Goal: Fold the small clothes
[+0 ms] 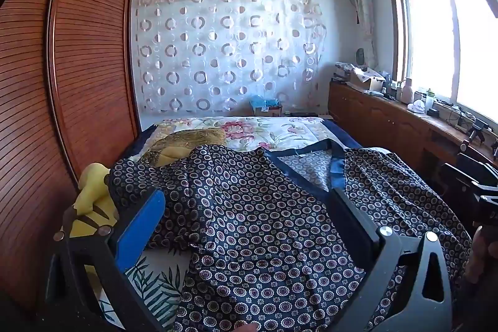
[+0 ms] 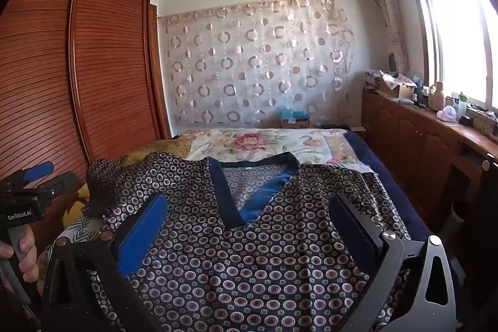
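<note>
Both grippers, left gripper (image 1: 246, 207) and right gripper (image 2: 249, 207), hover with jaws wide open and empty over the patterned shirt (image 2: 249, 254), which lies spread on the bed (image 2: 311, 145). Only its left sleeve (image 2: 102, 185) looks bunched, so I judge the folding has barely begun.

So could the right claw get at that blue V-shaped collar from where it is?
Probably yes. The right claw hangs open above the patterned top, and the collar lies flat just ahead between its fingers, with nothing covering it.
</note>
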